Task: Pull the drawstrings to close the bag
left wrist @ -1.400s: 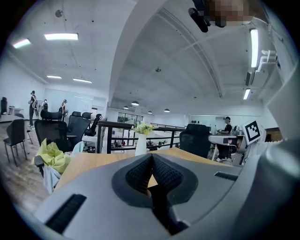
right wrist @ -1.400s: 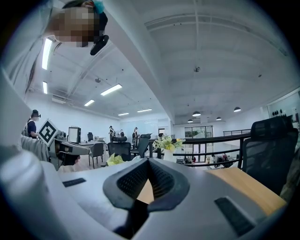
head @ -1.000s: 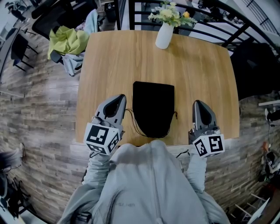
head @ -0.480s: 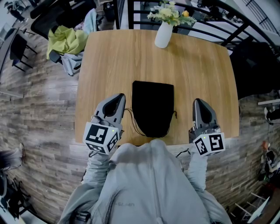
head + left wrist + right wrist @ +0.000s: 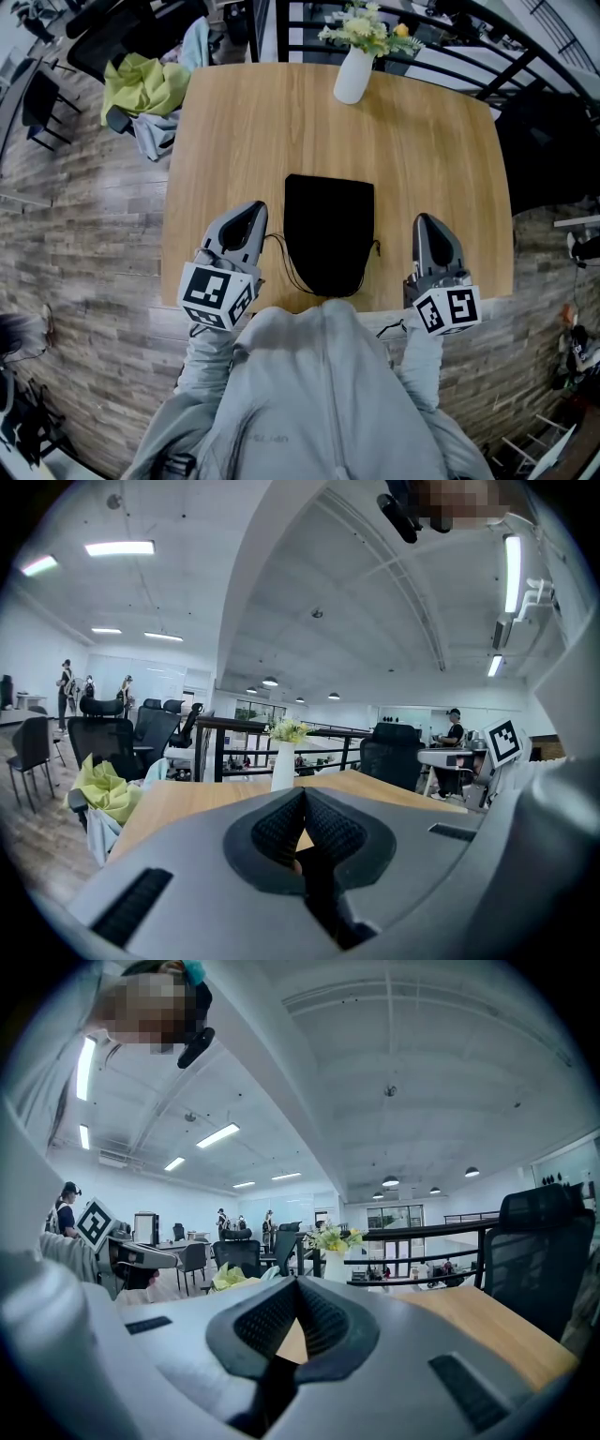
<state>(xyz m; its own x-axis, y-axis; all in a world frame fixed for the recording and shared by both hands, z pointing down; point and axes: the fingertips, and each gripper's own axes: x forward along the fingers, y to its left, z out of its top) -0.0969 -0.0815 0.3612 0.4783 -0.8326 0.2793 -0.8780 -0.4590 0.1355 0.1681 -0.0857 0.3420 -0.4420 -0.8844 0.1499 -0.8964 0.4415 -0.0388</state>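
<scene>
Your left gripper [image 5: 253, 211] hangs over the near left part of the light wooden counter [image 5: 225, 131]. Its jaws are pressed together with nothing in them. Just right of it, the flat black cloth bag [image 5: 328, 230] lies by the counter's near edge. Its thin black drawstrings [image 5: 284, 267] loop out at the near end. Your right gripper [image 5: 425, 223] is on the bag's other side, jaws pressed together and empty. A white vase of flowers [image 5: 353, 77] stands at the far edge.
</scene>
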